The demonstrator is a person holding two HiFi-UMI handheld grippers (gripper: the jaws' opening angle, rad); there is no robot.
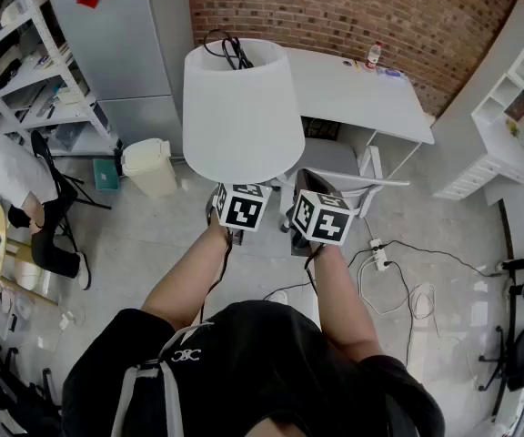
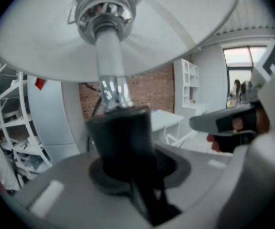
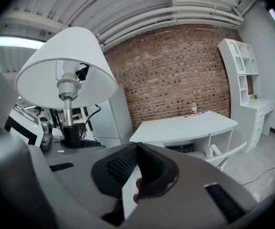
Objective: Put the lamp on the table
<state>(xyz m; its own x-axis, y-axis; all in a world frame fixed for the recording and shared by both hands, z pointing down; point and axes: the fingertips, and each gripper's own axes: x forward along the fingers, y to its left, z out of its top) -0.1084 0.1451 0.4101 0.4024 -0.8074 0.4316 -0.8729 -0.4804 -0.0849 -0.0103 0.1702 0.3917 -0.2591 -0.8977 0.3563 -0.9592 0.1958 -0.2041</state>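
A lamp with a white shade [image 1: 242, 107] and a chrome stem [image 2: 108, 56] is held upright above the floor. My left gripper [image 1: 241, 203] is under the shade, shut on the lamp's black lower stem [image 2: 123, 142]. In the right gripper view the lamp [image 3: 66, 66] stands at the left. My right gripper [image 1: 312, 194] is beside the left one, apart from the lamp, and its black pads [image 3: 149, 163] meet with nothing between them. The white table [image 1: 353, 89] stands ahead against the brick wall, also seen in the right gripper view [image 3: 185, 125].
A small bottle [image 1: 374, 55] stands at the table's far edge. A white chair [image 1: 335, 167] is tucked under the table. A cream bin [image 1: 149, 167] and a grey cabinet [image 1: 121, 44] are on the left. Cables [image 1: 398, 271] lie on the floor. A seated person [image 1: 16, 180] is far left.
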